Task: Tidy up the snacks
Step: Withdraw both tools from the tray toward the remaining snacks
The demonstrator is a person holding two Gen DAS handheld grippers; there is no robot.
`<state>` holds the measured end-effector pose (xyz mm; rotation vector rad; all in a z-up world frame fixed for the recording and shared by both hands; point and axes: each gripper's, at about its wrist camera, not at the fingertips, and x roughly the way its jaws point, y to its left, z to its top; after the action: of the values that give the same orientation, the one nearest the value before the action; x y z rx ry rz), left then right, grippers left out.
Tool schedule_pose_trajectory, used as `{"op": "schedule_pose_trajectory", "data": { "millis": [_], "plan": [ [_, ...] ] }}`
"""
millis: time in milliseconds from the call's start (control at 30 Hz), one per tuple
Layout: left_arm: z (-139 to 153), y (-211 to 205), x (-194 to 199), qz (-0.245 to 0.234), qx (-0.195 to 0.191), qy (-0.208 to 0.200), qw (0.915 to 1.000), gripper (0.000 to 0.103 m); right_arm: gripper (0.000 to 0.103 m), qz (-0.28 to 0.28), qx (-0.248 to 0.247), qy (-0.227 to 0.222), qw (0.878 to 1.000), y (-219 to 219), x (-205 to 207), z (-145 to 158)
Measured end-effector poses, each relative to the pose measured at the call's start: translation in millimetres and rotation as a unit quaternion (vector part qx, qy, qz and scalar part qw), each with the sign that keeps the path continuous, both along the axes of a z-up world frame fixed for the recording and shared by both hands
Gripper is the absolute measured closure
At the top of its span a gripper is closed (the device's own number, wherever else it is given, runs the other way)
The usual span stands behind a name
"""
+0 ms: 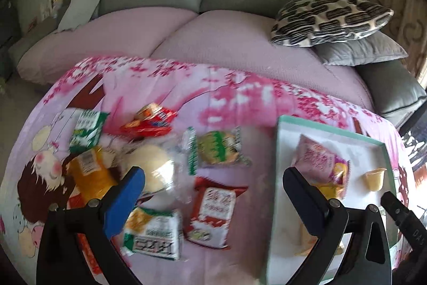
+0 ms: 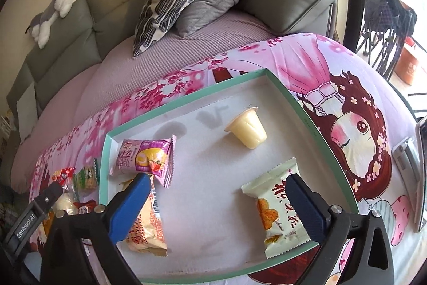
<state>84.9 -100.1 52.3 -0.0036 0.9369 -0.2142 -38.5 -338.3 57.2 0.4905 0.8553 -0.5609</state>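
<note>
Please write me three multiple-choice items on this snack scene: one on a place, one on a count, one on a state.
1. Where is the jelly cup?
A. inside the tray
B. on the sofa
C. between the jaws

2. How many snacks lie in the tray?
A. one
B. four
C. seven

3. The right hand-held gripper is:
A. shut on a packet
B. open, holding nothing
C. out of view

Answers: 1 A, the cup lies on the tray's white floor; 2 B, three packets plus the cup; 3 B, the jaws stand wide apart, empty.

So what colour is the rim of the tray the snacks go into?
Mint green, with a white inside; the tray shows best in the right wrist view.
</note>
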Motion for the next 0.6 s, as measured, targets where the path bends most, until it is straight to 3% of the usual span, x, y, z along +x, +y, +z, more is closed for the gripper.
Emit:
{"op": "schedule_pose_trajectory", "data": {
  "millis": [333,600],
  "plan": [
    [-19,65,-2,0.072,-0.02,0.047,0.9961,0.0,0.0,0.049,-0.009,0.019,0.999,32,9,4],
    [-24,92,-8,0.095,-0.022,0.049,0.994,0.0,0.0,0.053,-0.01,0.03,0.998,36,12,0]
  ]
}}
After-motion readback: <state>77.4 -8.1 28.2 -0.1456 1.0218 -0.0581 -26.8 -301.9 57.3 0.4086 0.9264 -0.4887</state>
